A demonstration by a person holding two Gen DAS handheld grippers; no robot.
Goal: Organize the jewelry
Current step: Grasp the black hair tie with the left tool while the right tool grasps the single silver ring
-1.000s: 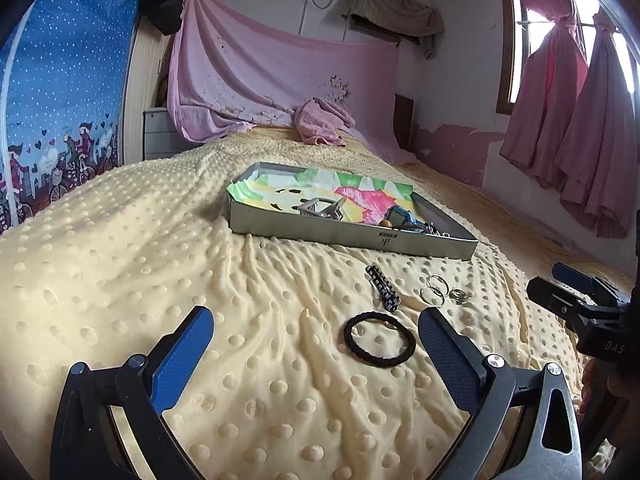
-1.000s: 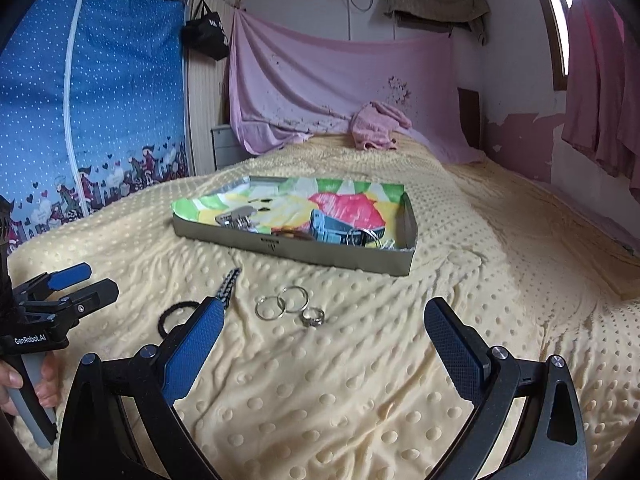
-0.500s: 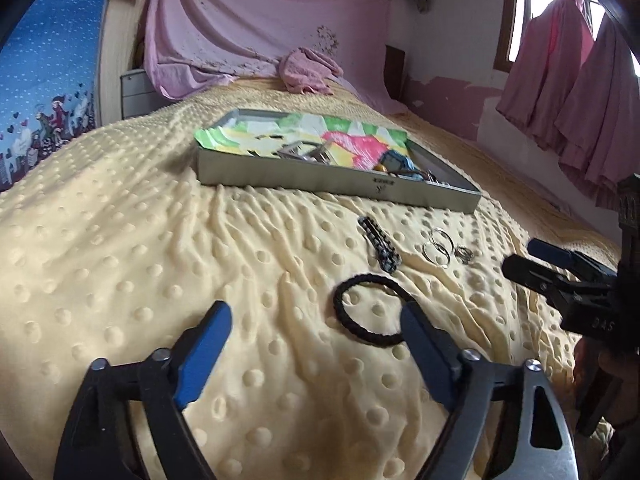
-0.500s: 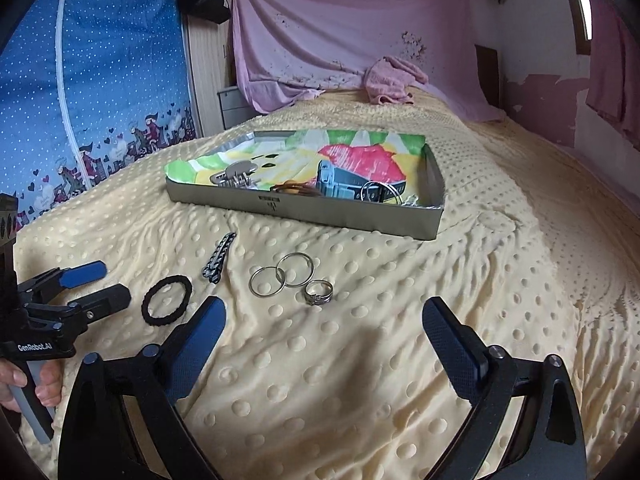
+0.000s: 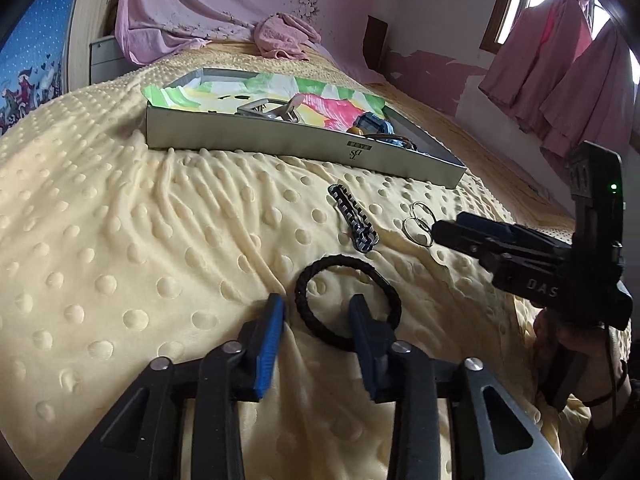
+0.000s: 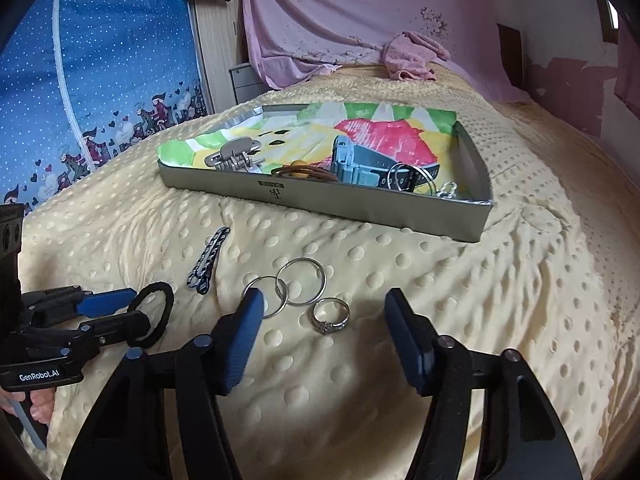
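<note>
Jewelry near the tray point(image 5: 304, 152): left gripper point(image 5: 316, 308), jaws just narrowing astride the black band point(image 5: 348, 300), should pinch its near rim squarely; right gripper point(image 6: 324, 312) half-spread over the ring point(image 6: 330, 315).

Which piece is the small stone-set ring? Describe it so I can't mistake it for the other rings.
Start at the grey tray on the yellow dotted blanket. On the blanket in front of it lie two thin linked hoops; the ring lies just right of them, apart. It is smaller and thicker-banded, with a sparkly setting on its near side.
</note>
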